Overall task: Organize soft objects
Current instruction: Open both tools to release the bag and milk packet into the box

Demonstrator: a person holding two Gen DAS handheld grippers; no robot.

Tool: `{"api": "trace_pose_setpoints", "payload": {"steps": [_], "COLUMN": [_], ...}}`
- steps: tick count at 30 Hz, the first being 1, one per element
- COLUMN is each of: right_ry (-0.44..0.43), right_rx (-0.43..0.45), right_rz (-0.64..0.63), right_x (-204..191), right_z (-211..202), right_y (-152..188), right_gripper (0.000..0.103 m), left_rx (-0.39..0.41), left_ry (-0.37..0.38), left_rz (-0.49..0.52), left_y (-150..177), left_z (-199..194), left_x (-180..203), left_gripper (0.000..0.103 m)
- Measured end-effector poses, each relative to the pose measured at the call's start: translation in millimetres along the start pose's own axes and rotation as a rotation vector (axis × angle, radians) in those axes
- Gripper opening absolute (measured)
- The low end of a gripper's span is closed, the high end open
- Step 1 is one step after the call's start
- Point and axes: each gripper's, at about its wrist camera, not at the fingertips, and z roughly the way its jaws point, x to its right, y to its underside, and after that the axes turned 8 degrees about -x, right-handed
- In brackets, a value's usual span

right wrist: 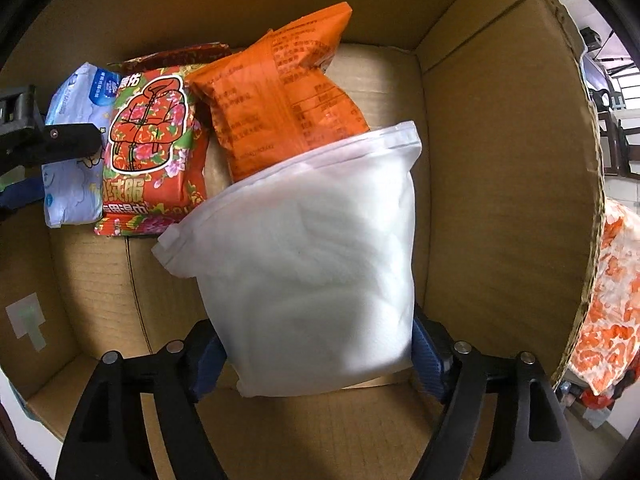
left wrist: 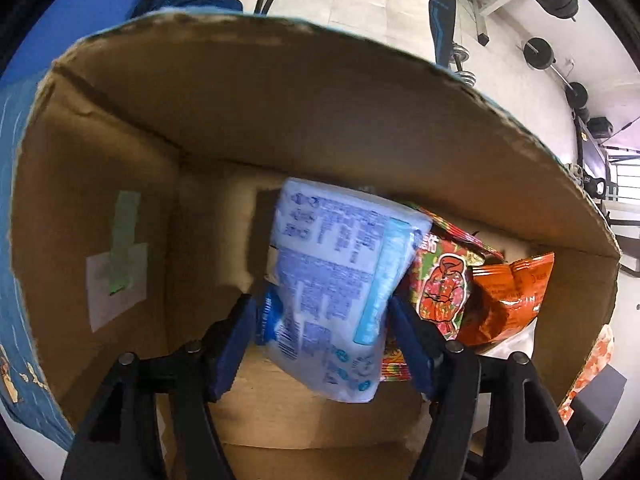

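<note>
Black arms with blue fingers (left wrist: 236, 344) sit closest in the left wrist view. They belong to the left gripper (left wrist: 322, 336), and a pale blue packet (left wrist: 336, 280) stands between them inside the cardboard box (left wrist: 280, 120). Those fingers are spread and sit right at the packet's sides; I cannot tell if they squeeze it. Right of the blue packet leans a red flowery packet (left wrist: 440, 292), touching it. Right of that one is an orange packet (left wrist: 508, 300).

From the right wrist view, the blue packet (right wrist: 72, 160) is at the far left of the box (right wrist: 500, 160), then the red flowery packet (right wrist: 152, 152), then the orange packet (right wrist: 276, 104). Right of the orange packet, and lying partly over it, is a big white zip bag (right wrist: 320, 260). It sits between the spread fingers (right wrist: 428, 356) of the right gripper (right wrist: 316, 360), which are right at its sides. I cannot tell if they press it. Outside the box's right wall hangs an orange and white cloth (right wrist: 612, 300).
</note>
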Motion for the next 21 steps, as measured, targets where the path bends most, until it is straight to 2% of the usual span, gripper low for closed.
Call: {"api": "trace_pose_setpoints", "payload": {"steps": [4,8,9,13,19,21], "right_ry": [0.022,0.000,-0.007,-0.049,-0.131,-0.144], "right_rx": [0.018,0.042,0.047,0.078,0.140,0.159], "right_rz": [-0.008,-0.008,-0.006,-0.009,0.008,0.006], "right_x": [-13,-19,-20,-17,-16,-15], "right_z": [-4,-17,-20,-43,-67,-72], "right_y": [2,7,8,18,41,51], "right_gripper": [0.084,0.095,0.096,0.103,0.103,0.103], "left_rx": [0.031,0.029,0.041,0.101,0.197,0.220], "left_ry": [-0.040,-0.019,-0.005,-0.030,-0.041,-0.039], "left_rz": [0.017,0.035,0.041,0.075,0.115,0.120], "left_y": [5,17,21,41,82,80], "left_z": [-12,-25,-31,-51,-87,-92], "left_x": [-4,0,1,8,0,-1], "left_gripper": [0.081,0.095,0.102,0.103,0.103,0.103]}}
